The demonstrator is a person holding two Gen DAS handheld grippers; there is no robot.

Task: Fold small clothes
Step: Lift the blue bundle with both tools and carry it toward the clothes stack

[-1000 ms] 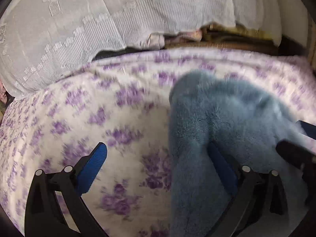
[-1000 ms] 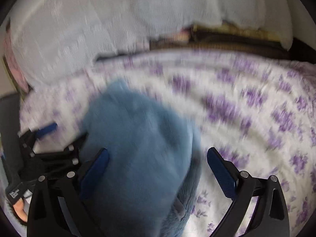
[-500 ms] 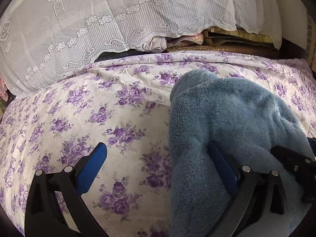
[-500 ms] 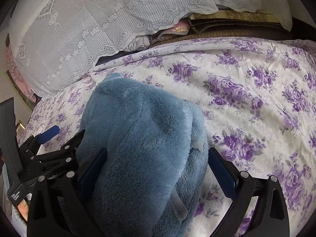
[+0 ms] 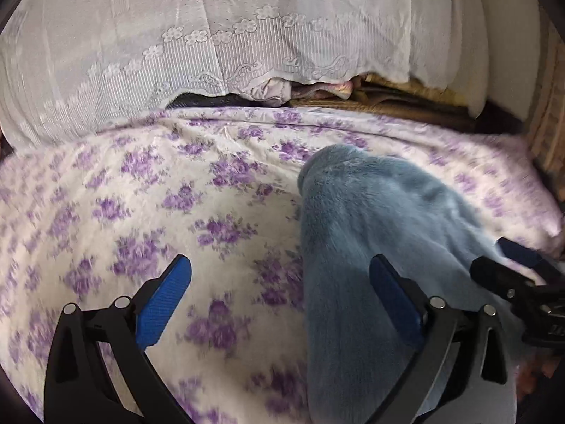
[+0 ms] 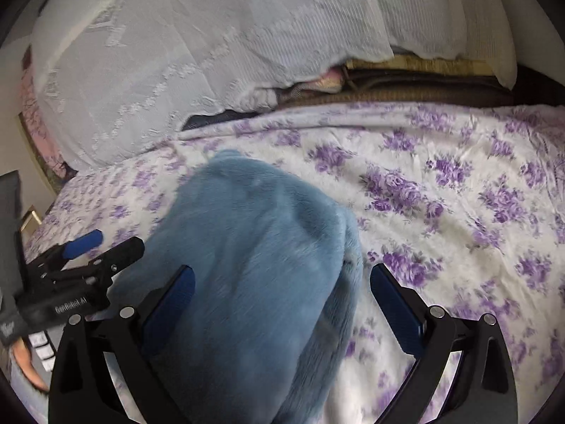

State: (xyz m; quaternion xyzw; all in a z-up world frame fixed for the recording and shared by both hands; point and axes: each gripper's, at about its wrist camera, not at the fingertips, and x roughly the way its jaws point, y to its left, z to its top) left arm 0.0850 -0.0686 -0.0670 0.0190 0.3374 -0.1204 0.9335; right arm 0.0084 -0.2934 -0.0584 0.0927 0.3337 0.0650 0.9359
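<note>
A fluffy blue garment (image 5: 370,247) lies bunched lengthwise on the purple-flowered bedsheet (image 5: 159,194). My left gripper (image 5: 282,296) is open; its right finger rests on the garment's left part, its left finger over bare sheet. In the right wrist view the garment (image 6: 254,265) fills the gap of my open right gripper (image 6: 282,304), lying between the fingers without being pinched. The right gripper shows at the right edge of the left wrist view (image 5: 512,275), and the left gripper at the left of the right wrist view (image 6: 84,258).
A white lace cloth (image 5: 247,35) drapes over piled things at the far edge of the bed. Folded fabrics and a woven mat (image 6: 406,81) peek out under it. Flowered sheet stretches to the left (image 5: 88,212) and to the right (image 6: 476,212).
Both grippers stayed open around the blue garment. The views tilted down slightly and pulled back a little; the garment has barely shifted.
</note>
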